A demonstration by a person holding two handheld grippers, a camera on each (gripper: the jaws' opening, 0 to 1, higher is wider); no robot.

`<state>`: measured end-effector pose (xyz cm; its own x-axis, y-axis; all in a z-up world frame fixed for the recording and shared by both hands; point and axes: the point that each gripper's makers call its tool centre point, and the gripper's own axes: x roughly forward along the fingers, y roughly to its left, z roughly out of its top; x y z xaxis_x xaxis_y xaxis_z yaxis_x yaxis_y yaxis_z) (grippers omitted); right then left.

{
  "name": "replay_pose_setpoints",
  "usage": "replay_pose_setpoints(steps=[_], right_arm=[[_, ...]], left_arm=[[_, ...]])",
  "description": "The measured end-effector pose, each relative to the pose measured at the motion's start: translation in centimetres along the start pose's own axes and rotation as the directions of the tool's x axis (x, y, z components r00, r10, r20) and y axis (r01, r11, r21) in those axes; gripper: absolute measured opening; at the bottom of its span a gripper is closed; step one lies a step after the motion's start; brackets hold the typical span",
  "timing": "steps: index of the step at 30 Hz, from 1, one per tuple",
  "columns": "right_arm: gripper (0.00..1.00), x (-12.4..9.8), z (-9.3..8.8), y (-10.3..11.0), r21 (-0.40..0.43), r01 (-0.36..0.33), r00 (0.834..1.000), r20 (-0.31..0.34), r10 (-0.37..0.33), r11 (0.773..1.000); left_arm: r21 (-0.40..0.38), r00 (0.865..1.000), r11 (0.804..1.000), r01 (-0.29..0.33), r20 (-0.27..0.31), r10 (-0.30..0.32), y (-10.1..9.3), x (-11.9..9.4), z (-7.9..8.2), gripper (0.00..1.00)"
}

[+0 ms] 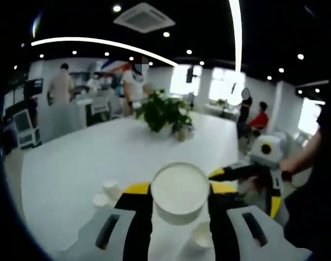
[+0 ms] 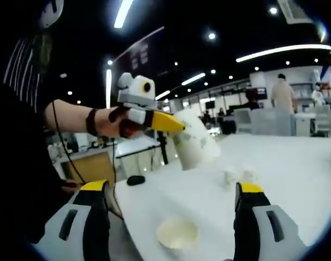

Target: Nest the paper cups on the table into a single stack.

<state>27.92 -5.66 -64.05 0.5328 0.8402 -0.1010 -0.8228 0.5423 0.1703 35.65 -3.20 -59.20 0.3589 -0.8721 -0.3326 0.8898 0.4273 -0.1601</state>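
Observation:
My left gripper is shut on a large white paper cup, held above the white table with its open mouth toward the camera. In the right gripper view that same gripper comes in from the left, with the cup tilted in its jaws. My right gripper stands open and holds nothing. Below it an open paper cup sits on the table, and this cup also lies under my left jaws. Two small cups stand further left, and those small cups appear beyond my right jaws.
A potted plant stands mid-table. A small black object lies near the table's edge. Several people stand at counters at the back, and one in red sits to the right. A person's arm carries the left gripper.

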Motion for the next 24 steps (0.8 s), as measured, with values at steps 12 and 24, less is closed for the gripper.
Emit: replay_pose_setpoints(steps=[12,24], right_arm=[[0.92,0.8,0.3,1.0,0.007,-0.046,0.999,0.006,0.046,0.999],[0.89,0.8,0.8,1.2,0.013,-0.064,0.998,0.029,0.063,0.998]], left_arm=[[0.008,0.999,0.999,0.038,0.005,-0.038,-1.4,0.9,0.5,0.38],[0.01,0.998,0.998,0.058,-0.021,-0.057,-2.1,1.2,-1.0,0.38]])
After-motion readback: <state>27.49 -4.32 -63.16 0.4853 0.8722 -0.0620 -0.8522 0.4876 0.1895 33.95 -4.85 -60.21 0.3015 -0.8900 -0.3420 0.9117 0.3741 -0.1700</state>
